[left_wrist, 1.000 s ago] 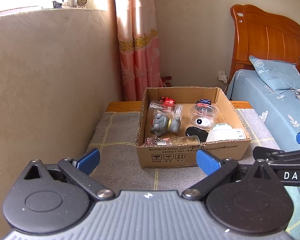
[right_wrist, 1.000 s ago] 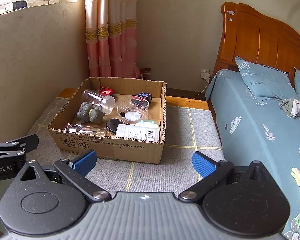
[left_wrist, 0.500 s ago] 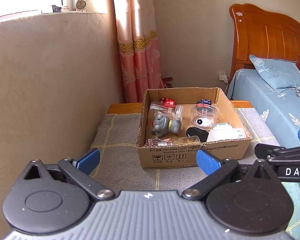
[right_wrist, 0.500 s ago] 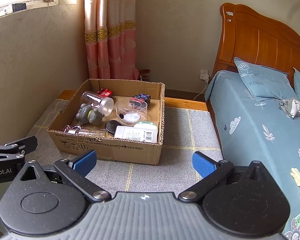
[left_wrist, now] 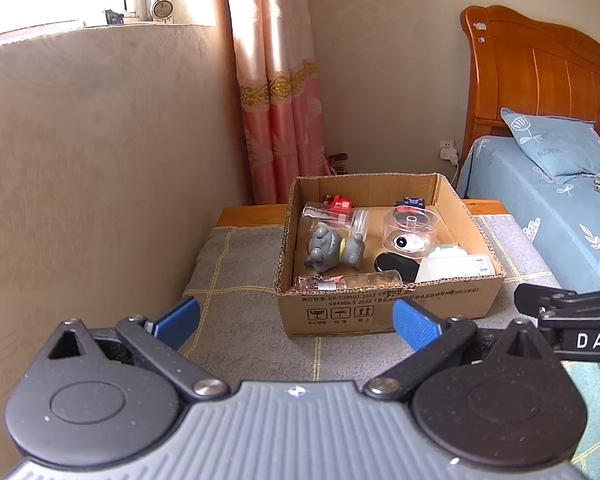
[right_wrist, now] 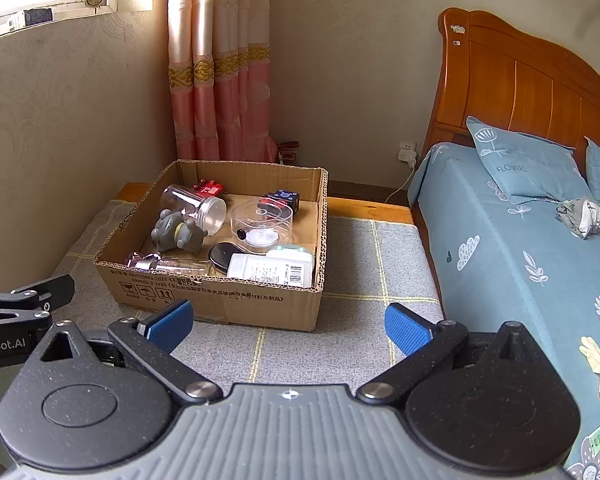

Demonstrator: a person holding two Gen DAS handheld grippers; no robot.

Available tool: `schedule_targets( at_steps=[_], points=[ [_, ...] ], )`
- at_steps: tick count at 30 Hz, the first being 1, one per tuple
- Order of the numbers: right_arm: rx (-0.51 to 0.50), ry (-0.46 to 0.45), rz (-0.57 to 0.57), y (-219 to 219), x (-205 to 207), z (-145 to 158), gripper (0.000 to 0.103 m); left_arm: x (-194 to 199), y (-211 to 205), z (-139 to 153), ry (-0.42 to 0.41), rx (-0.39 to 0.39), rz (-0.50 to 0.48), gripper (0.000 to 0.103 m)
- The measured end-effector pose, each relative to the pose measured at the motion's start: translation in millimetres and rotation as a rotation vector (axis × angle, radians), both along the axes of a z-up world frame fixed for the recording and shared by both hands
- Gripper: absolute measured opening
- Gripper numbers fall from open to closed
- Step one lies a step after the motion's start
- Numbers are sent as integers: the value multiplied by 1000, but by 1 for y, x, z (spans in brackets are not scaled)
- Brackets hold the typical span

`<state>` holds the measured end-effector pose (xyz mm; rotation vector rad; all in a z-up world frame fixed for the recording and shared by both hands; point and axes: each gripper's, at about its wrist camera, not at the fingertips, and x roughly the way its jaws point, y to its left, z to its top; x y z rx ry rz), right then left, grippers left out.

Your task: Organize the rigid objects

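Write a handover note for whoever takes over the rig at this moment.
Left gripper: open, empty, short of the box.
Right gripper: open, empty, also short of it.
Things: all inside the box on the grey mat: a clear jar on its side, grey toy, clear round tub, white bottle, black disc, red and dark blue small items at the back.
Done: nothing is on the mat outside the box.
Left: everything; nothing is gripped.
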<state>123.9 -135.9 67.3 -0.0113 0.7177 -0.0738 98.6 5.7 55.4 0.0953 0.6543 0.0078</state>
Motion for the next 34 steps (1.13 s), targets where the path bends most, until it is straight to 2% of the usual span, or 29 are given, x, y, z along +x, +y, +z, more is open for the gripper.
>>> schedule_targets(
  at_steps=[34],
  points=[
    [-12,-10,12,3,-4,4,103,-4,-1,0,3,-2,-1,102]
  ],
)
